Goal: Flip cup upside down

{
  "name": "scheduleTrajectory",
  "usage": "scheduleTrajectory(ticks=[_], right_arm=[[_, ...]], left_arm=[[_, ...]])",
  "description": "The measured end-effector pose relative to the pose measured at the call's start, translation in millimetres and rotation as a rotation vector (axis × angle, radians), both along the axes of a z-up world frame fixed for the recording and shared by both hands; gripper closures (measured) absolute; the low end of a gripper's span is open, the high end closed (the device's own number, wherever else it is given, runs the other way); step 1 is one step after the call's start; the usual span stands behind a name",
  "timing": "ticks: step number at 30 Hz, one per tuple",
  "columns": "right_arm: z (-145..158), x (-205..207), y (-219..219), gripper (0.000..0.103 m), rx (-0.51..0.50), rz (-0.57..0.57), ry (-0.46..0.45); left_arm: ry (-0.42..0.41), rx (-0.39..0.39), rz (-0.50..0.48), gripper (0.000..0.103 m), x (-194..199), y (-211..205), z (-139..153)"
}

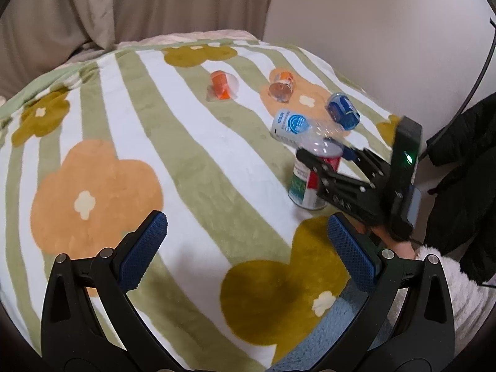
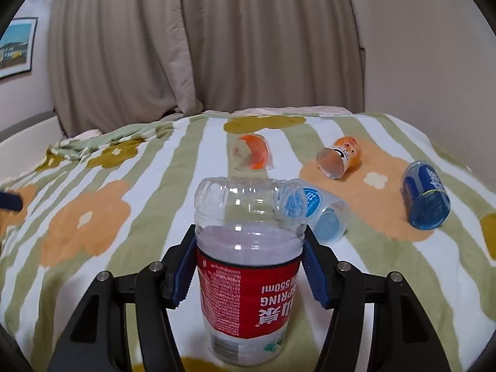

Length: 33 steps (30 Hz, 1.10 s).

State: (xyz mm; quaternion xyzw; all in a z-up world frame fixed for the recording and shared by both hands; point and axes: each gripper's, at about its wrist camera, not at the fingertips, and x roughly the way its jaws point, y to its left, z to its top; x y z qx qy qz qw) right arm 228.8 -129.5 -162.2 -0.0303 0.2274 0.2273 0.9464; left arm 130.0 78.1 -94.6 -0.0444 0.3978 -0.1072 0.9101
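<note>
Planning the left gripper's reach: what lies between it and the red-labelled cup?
Only bare flowered blanket lies between the open left gripper and the red-labelled cup, which the right gripper grips; the left wrist view shows this.

On the striped floral blanket (image 2: 124,279): 1 clear plastic cup with a red label (image 2: 248,266), standing inverted, and 4 lying down: 2 orange-labelled (image 2: 252,152) (image 2: 339,156), 2 blue-labelled (image 2: 325,214) (image 2: 426,198).

Your nearest cup (image 2: 249,274) stands inverted on the blanket (image 2: 93,217), between the right gripper's (image 2: 248,271) fingers. Four cups lie tipped behind it, farther back and right.
</note>
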Motion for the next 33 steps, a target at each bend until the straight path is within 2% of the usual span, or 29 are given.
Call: scheduleTrajectory(ticks=[9,15,16,18,19,22,33], right_arm=[[1.9,-35.1,-15.2,0.045,-0.043,0.013,0.014],[1.8,-37.3,-11.0,0.045,-0.055,-0.007,0.032],[2.3,-36.9,-11.3,0.042,-0.049,-0.013,0.038],[3.4,-36.1,-13.3,0.021,-0.025,-0.022,0.055],[3.8,-35.4,-14.5,0.000,-0.013,-0.027,0.064],[5.4,-35.4,-17.1,0.000,0.009,-0.019,0.076],[14.8,-50.7,-17.0,0.000,-0.012,-0.022,0.079]], left_arm=[[-0.013,-0.029,0.004,0.000,-6.3,-0.2,6.1],[-0.026,-0.026,0.009,0.000,-13.6,-1.4,12.4],[-0.029,-0.024,0.010,0.000,-15.2,-1.6,13.2],[-0.035,-0.016,0.015,0.000,-17.4,-2.0,15.4],[-0.038,-0.013,0.018,0.000,-18.2,-2.4,16.3],[-0.048,-0.005,0.024,0.000,-20.6,-2.9,18.6],[-0.090,0.009,0.037,0.000,-34.6,-9.0,30.5]])
